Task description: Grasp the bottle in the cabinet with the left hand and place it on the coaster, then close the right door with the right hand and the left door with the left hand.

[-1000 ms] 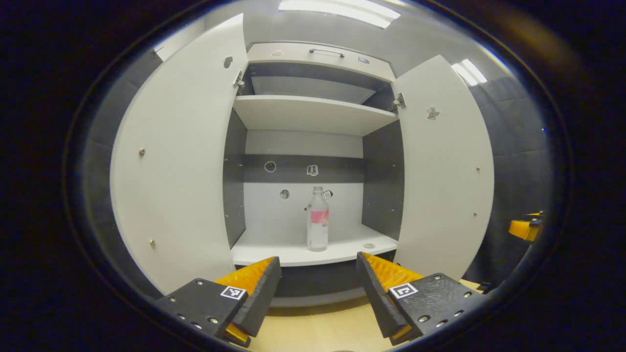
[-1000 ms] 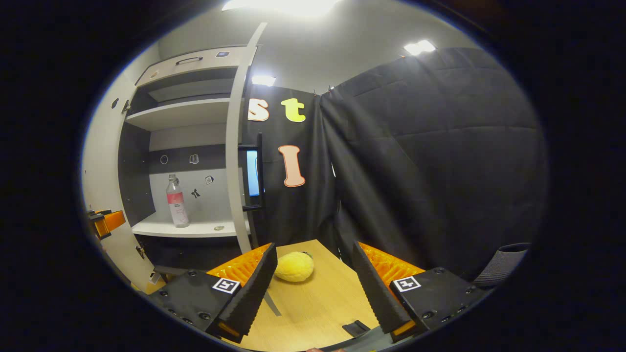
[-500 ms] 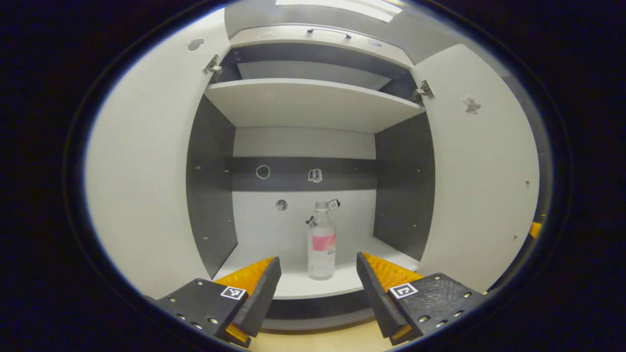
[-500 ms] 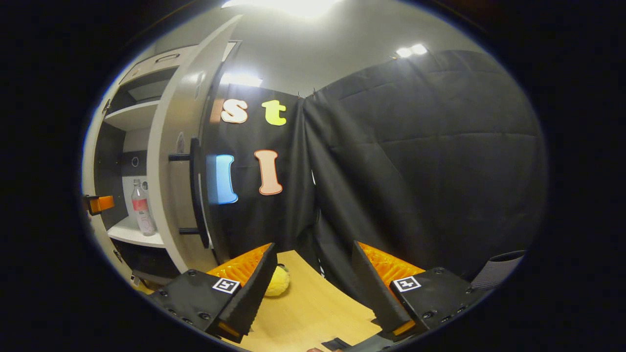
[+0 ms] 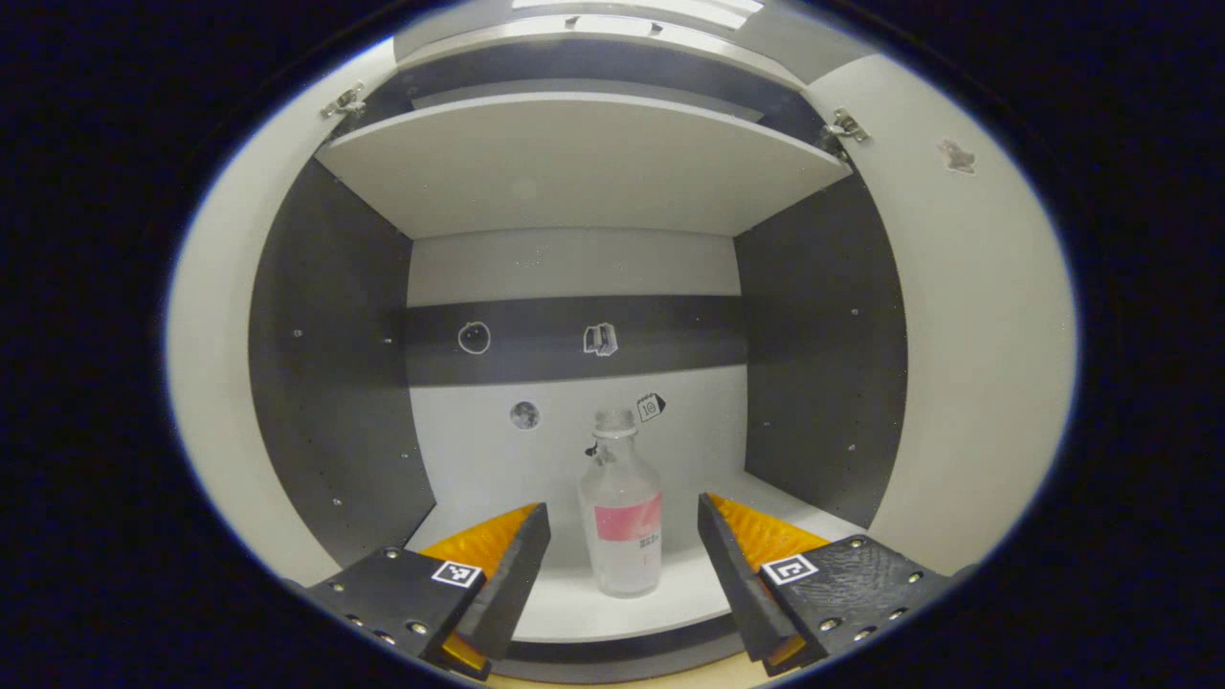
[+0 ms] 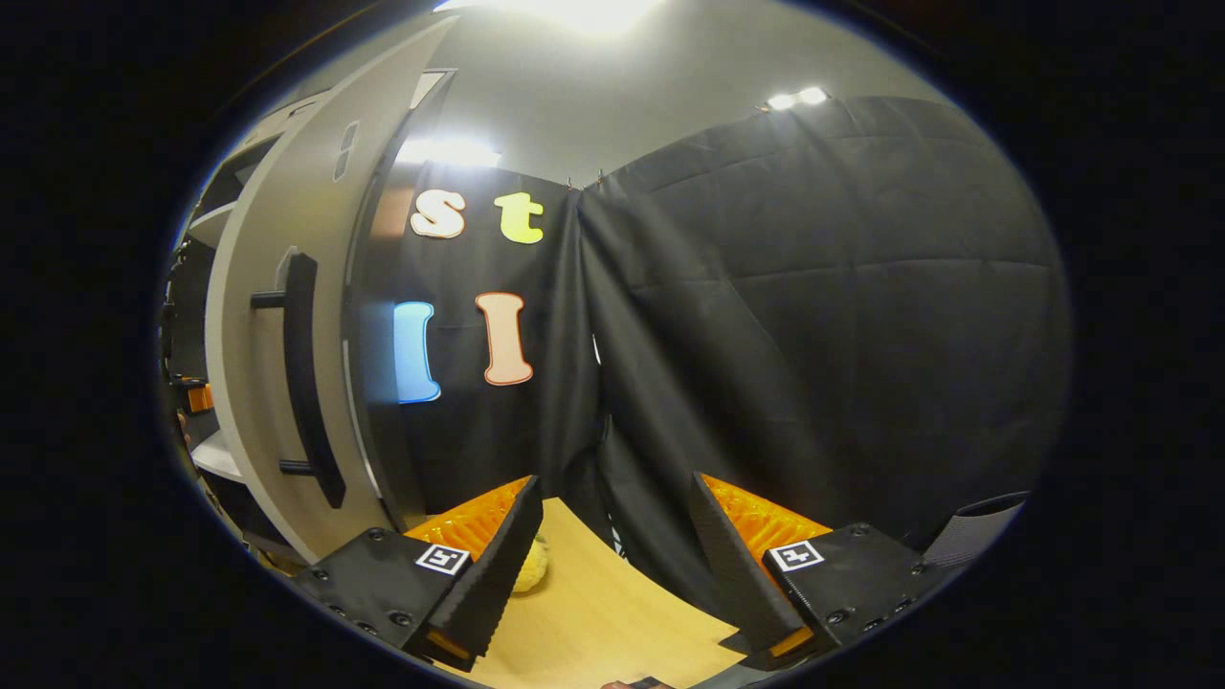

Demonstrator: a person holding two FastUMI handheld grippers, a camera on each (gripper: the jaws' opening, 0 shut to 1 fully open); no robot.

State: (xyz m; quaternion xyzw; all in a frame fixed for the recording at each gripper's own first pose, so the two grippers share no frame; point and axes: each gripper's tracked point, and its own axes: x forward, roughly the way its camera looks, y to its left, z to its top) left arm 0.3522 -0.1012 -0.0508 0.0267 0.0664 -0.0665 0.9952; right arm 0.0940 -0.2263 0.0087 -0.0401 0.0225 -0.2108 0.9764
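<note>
Where cabinet (image 5: 330,383) gapes, bottle (image 5: 624,522) upright inside

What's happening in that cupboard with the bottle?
A person is reaching into the open cabinet with the left gripper. Its fingers are spread wide with the bottle standing between them on the shelf, not yet squeezed. The right gripper is open too, holding nothing, beside the open right door with its black handle.
</note>
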